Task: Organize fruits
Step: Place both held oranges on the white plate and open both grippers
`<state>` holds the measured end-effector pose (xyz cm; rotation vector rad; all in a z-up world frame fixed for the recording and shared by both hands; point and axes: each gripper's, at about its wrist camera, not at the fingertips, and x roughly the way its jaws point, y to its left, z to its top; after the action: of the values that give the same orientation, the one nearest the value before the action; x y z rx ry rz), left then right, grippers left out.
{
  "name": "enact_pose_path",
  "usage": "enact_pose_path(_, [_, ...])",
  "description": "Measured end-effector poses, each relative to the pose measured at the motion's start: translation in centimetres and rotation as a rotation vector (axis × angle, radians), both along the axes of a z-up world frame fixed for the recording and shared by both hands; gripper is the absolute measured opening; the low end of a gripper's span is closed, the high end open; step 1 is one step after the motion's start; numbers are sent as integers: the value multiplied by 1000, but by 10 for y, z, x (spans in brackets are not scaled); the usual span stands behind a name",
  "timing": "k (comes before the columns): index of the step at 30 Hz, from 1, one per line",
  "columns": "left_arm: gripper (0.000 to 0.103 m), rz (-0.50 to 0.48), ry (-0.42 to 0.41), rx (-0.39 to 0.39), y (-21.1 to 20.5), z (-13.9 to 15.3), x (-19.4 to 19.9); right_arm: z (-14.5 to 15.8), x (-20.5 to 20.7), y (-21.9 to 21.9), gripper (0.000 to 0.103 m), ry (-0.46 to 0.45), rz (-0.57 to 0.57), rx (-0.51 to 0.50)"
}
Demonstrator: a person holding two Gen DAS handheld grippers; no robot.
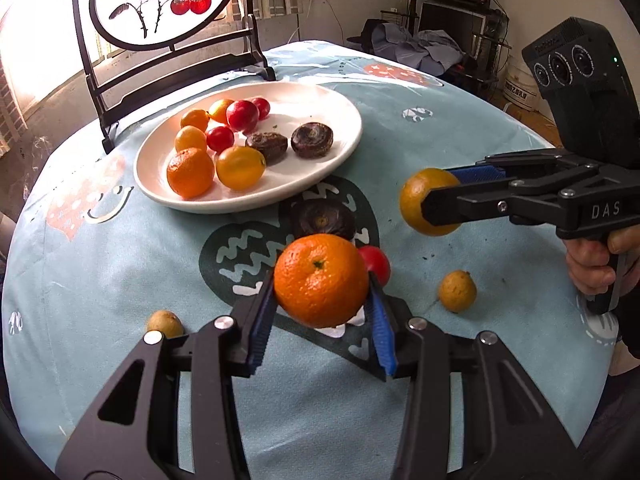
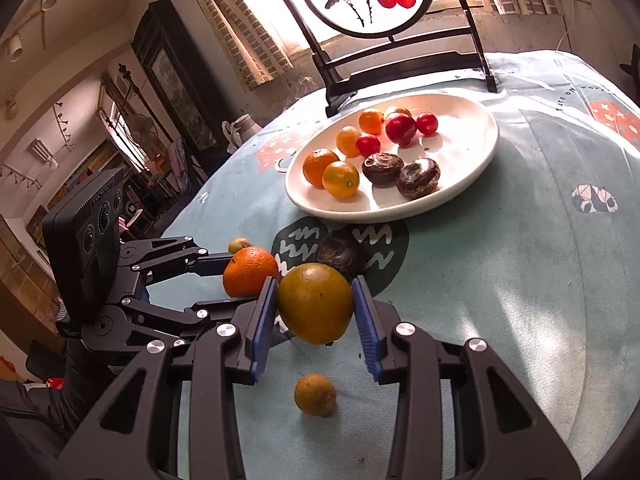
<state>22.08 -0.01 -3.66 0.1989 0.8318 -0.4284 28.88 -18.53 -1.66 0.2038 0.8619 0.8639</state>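
Carrying: left gripper [image 1: 322, 294] clamps orange [image 1: 321, 280]; right gripper [image 2: 316, 308] clamps yellowish citrus [image 2: 315, 302].
Next: release both on plate [image 1: 340, 108], upper centre.

Round painted screen [image 1: 160, 0] on black stand behind, patterned blue tablecloth [image 1: 440, 128] — monitor [image 1: 452, 24], white bucket [image 1: 520, 88] beyond.

Backlit window [image 2: 280, 8] glare | soft shadows | fisheye edges warped, dark | sharp
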Motion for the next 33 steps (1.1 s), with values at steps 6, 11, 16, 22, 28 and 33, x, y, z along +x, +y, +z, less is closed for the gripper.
enact_pose_path(6, [44, 119, -38, -88, 6, 25, 27, 20, 26, -1, 39, -61, -112, 68])
enact_pose_path(11, [44, 308, -60, -123, 20, 31, 68, 24, 61, -3, 39, -117, -247, 51])
enact_pose_path(16, [44, 369, -67, -129, 23, 33, 103, 16, 96, -3, 39, -112, -306, 24])
enact_pose_path(22, [44, 388, -58, -102, 15, 28, 138, 6, 125, 0, 39, -100, -325, -8])
enact_pose_path(28, [44, 396, -40, -98, 13, 20, 158, -1, 142, 6, 39, -108, -323, -37])
enact_pose_path(33, [80, 464, -87, -70, 20, 27, 153, -5, 145, 9, 60, -98, -323, -67])
